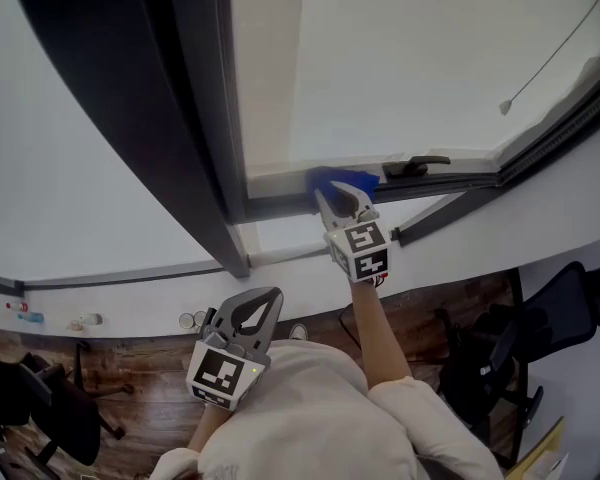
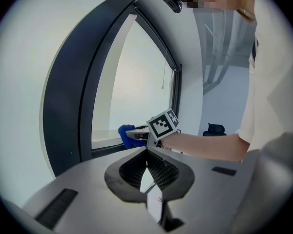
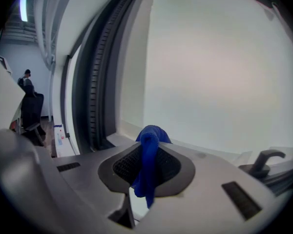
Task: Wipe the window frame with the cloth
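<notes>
Head view: nearest the camera, the left gripper (image 1: pixel 250 308) is held low against the person's chest, well apart from the window. The left gripper view shows what the head view does not: its jaws are closed tip to tip with nothing between them.

Further out, the right gripper (image 1: pixel 342 200) is extended on an outstretched arm. Its jaws are clenched on a blue cloth (image 1: pixel 342 181), which is pressed against the lower rail of the dark window frame (image 1: pixel 280 206), near the corner with the upright. The right gripper view confirms the grasp: the cloth (image 3: pixel 149 150) is pinched between the jaws, bunched above them and trailing below.

A black handle (image 1: pixel 415 165) sits on the rail just beside the cloth. It appears in the head and right gripper views but not in the left gripper view.

Beyond is the pale pane with a hanging cord (image 1: pixel 550 63).

Only the right gripper view shows a distant person (image 3: pixel 27 77) behind a chair (image 3: pixel 31 111).
</notes>
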`<state>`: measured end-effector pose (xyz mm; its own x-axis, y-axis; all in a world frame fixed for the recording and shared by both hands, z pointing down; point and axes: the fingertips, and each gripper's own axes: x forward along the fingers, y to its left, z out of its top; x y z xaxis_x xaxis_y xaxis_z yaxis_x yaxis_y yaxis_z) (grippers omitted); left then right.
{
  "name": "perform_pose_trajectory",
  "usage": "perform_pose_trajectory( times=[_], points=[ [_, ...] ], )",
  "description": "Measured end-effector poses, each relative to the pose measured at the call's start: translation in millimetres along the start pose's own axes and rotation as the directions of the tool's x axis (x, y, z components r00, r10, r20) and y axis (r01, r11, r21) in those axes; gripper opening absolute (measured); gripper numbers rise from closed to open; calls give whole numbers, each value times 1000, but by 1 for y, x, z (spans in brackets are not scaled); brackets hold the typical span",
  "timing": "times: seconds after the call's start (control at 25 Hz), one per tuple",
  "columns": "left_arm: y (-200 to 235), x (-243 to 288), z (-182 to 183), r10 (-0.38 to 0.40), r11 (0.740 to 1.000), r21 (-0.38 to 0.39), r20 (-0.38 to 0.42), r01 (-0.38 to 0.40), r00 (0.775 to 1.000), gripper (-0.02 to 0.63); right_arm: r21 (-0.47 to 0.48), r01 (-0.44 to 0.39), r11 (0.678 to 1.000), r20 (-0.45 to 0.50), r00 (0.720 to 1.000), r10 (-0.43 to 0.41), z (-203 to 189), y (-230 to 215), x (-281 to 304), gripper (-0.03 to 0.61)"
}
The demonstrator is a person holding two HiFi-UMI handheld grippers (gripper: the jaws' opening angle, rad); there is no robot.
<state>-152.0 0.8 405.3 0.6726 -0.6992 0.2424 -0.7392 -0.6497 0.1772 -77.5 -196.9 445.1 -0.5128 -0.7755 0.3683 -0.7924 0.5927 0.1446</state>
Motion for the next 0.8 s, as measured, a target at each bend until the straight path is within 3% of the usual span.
perform_pose_trajectory(
  times=[0.16, 0.28, 0.52, 0.8],
  points=[
    [5, -18, -4, 1, 1000, -6, 2, -1, 1000, 9, -92, -134, 987, -33, 991, 131, 7, 80, 18, 52],
    [12, -35, -8, 11, 1000, -15, 8, -11, 1000, 9, -149, -174, 973, -80, 983, 163, 1, 117, 29, 52],
    [30, -66, -17, 39, 999, -16, 2, -39, 999, 9, -165, -170, 971, -164, 976, 143, -19, 137, 53, 52],
    [39, -78, -23, 30, 999, -15, 2, -30, 1000, 9, -149, -122, 981, -153, 983, 99, -23, 135, 64, 58]
  ],
)
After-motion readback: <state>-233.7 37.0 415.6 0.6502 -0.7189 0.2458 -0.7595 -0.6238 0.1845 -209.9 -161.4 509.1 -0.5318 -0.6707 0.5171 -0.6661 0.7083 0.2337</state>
